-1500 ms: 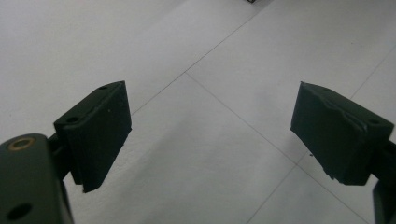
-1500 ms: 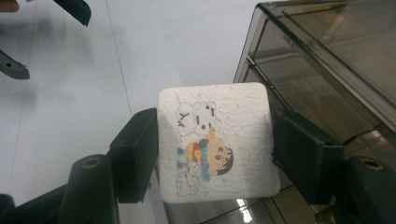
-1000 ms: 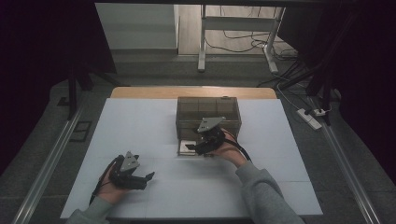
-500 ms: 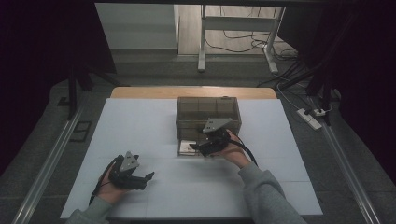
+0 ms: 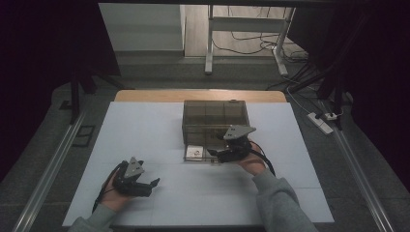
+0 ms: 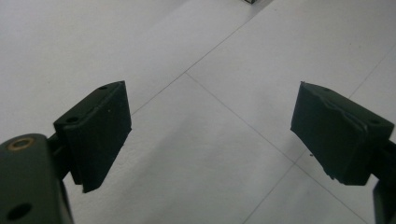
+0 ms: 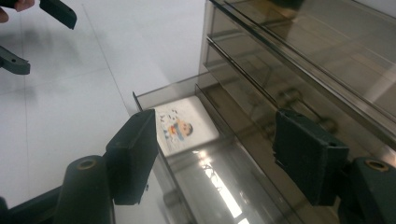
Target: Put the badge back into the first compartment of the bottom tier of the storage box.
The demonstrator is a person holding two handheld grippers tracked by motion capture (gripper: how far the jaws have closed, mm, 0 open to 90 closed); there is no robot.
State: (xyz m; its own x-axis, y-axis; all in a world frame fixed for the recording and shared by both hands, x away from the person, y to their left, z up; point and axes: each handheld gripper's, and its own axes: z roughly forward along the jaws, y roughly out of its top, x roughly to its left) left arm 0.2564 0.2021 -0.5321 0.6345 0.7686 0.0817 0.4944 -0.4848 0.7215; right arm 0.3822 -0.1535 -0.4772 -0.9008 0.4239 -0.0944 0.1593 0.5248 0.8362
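Note:
A smoked clear drawer box [image 5: 215, 113] stands at the table's middle back. Its bottom drawer [image 7: 163, 93] is pulled out, and a white card with a cartoon figure [image 7: 187, 126] lies flat inside it; the high view has the same card [image 5: 195, 152]. My right gripper [image 5: 213, 154] hovers low over the drawer's front, to the right of the card. Its jaws [image 7: 224, 149] stand wide with no pad pressing on anything. My left gripper [image 5: 153, 185] rests on the table at the near left, open, with bare table between its jaws [image 6: 210, 126].
The white table top [image 5: 145, 130] ends in a wooden strip at the far edge. A grey metal rail [image 5: 48, 169] runs along the floor at left and a power strip [image 5: 321, 121] lies on the floor at right. The left gripper's jaws [image 7: 42, 28] reach into the right gripper view's top left corner.
My right gripper has slid a little to the right along the drawer's front, uncovering more of the white card. The left gripper has kept still.

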